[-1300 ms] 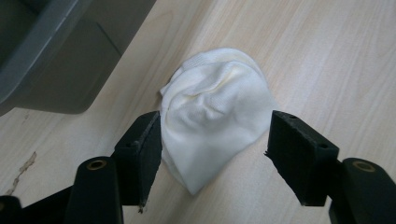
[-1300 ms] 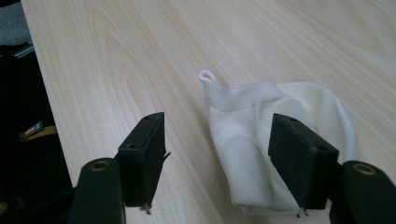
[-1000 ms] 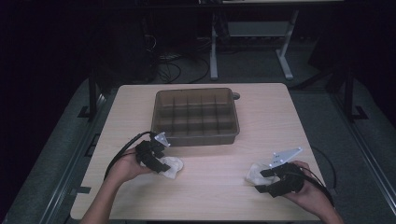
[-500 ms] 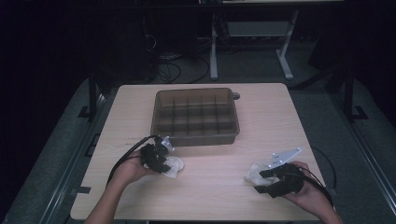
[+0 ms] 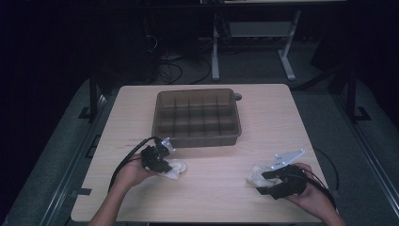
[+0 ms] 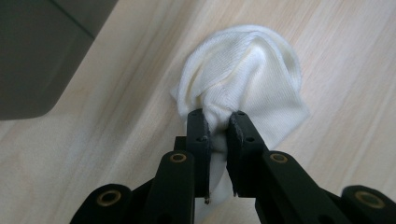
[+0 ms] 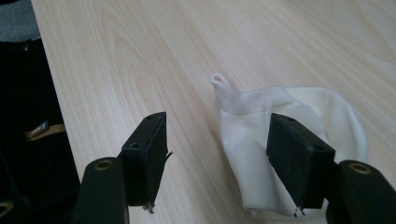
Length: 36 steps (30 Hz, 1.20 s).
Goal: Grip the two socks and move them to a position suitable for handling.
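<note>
A: Well, from the high view, what lies around the hands?

B: A brown tray (image 5: pixel 196 116) with rows of small compartments sits in the far middle of the wooden table (image 5: pixel 263 108). Nothing stands between the hands and the two white socks. The left sock (image 5: pixel 175 168) lies just in front of the tray's near left corner; the right sock (image 5: pixel 258 173) lies well apart from it, near the right front edge.

A: And the hands?

B: Both forearms come in from the bottom. The left gripper (image 5: pixel 162 163) points right onto its sock, cable looping behind. The right gripper (image 5: pixel 266 181) points left at the other sock.

A: Then the left gripper view?

B: The tray's wall (image 6: pixel 42 56) shows as a dark corner at upper left. The left gripper (image 6: pixel 218 122) has just been closing, and its jaws now pinch a bunched fold of the sock (image 6: pixel 252 70), which rests on the table (image 6: pixel 116 140).

A: And the right gripper view?

B: The right gripper (image 7: pixel 224 140) is spread wide. One jaw stands over the sock (image 7: pixel 261 140), the other over bare wood (image 7: pixel 140 56); whether the pads touch the cloth I cannot tell. The sock's cuff end points away from the camera.
</note>
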Each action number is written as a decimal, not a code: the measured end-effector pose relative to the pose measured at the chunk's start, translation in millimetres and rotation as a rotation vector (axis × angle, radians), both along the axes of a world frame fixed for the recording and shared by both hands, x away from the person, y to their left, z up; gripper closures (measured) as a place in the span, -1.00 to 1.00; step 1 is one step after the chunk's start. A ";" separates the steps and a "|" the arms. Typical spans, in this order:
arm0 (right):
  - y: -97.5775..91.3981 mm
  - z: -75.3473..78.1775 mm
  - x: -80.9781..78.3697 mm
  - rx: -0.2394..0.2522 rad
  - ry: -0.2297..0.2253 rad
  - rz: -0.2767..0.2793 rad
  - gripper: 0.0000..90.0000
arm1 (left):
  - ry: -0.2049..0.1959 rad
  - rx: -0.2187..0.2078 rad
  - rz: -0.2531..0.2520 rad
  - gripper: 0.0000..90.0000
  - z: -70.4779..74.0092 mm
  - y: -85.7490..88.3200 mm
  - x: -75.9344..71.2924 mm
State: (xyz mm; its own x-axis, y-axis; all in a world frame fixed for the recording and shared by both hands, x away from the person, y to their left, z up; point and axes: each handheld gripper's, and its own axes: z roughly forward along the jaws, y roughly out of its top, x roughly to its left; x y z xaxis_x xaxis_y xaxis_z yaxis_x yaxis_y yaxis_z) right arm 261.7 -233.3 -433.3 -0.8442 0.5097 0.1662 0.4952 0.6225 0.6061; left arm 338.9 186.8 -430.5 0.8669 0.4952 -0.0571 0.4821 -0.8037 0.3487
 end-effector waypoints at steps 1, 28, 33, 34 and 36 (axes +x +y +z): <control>-0.2 0.5 0.1 0.002 0.002 -0.004 -0.16 | -0.004 -0.006 0.003 0.78 2.1 0.2 -1.0; -3.3 1.5 -0.3 0.002 -0.016 -0.006 -0.15 | 0.062 -0.097 -0.015 0.78 11.9 -86.0 0.0; -2.7 0.8 -1.6 -0.007 -0.012 -0.007 -0.15 | 0.096 -0.096 0.014 0.77 0.0 -90.5 2.0; -2.9 1.3 -1.7 -0.007 -0.012 -0.009 -0.15 | 0.110 -0.096 0.017 0.73 -1.8 -91.0 2.4; -3.2 1.8 -1.5 0.000 -0.011 -0.010 -0.15 | 0.124 -0.098 0.035 0.62 -4.8 -92.4 1.7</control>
State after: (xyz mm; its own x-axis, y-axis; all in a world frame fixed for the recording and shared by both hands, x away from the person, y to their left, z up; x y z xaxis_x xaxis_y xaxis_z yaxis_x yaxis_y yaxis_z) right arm 260.2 -236.5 -431.5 -0.8406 0.5185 0.1568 0.4949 0.6174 0.6114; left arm 340.6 94.4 -435.3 0.8323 0.5121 -0.2123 0.5537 -0.7505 0.3608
